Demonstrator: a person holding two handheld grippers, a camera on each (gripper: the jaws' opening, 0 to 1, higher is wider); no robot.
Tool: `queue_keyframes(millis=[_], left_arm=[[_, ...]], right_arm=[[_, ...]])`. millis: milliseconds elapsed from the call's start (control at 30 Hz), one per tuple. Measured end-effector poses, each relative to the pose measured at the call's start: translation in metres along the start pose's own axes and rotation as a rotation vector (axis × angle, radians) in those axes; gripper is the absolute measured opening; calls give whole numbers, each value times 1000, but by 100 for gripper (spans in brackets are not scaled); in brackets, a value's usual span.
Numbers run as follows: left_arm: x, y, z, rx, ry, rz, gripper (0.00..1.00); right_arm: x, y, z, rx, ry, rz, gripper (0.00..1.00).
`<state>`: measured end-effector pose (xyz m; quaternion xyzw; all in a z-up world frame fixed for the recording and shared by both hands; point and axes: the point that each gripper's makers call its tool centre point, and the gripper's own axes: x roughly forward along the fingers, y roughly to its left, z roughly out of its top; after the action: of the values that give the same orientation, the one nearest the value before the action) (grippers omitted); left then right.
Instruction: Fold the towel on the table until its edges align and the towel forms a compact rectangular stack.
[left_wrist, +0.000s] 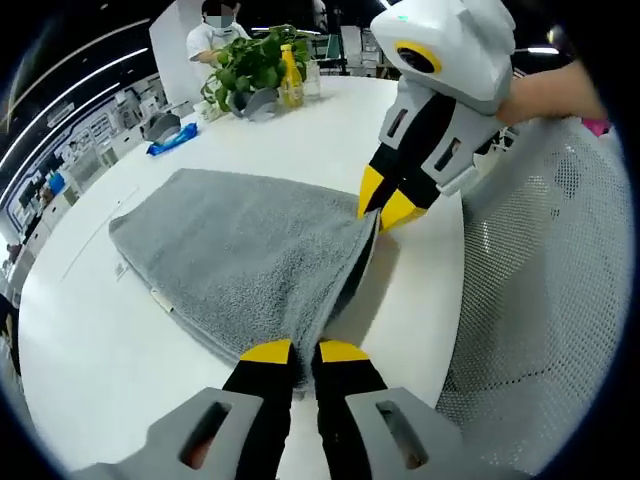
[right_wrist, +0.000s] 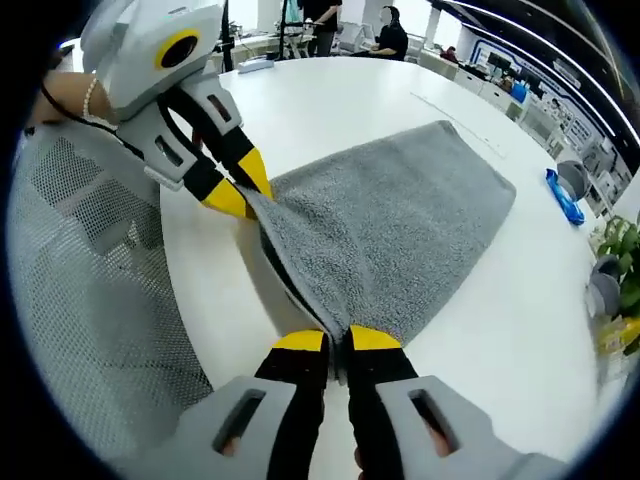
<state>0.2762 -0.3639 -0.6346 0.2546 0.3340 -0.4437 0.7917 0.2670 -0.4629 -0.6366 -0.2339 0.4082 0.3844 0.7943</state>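
Observation:
A grey towel (left_wrist: 240, 255) lies folded on the round white table (left_wrist: 90, 350), its near edge lifted between both grippers. My left gripper (left_wrist: 305, 352) is shut on one corner of that edge at the bottom of the left gripper view. The right gripper (left_wrist: 388, 206) comes in from the upper right, pinching the other corner. In the right gripper view the towel (right_wrist: 400, 225) spreads away from my right gripper (right_wrist: 338, 340), which is shut on its corner. The left gripper (right_wrist: 238, 192) grips the far corner at upper left.
A potted plant (left_wrist: 250, 62), a yellow bottle (left_wrist: 290, 80) and a blue object (left_wrist: 172, 140) sit at the table's far side, where a person (left_wrist: 215, 35) stands. A grey mesh chair back (left_wrist: 555, 290) is beside the table edge. The blue object (right_wrist: 563, 195) lies right of the towel.

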Motion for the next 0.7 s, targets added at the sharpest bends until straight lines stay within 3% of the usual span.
queue_keyframes(millis=[267, 500, 700], left_arm=[[-22, 5, 18, -54, -41, -8, 7], [-35, 3, 26, 11, -17, -3, 7], [-55, 5, 33, 14, -8, 4, 7]], right_arm=[[-25, -3, 17, 102, -78, 30, 4], [-41, -2, 33, 47, -76, 6, 4], [-55, 4, 45, 32, -63, 21, 4]])
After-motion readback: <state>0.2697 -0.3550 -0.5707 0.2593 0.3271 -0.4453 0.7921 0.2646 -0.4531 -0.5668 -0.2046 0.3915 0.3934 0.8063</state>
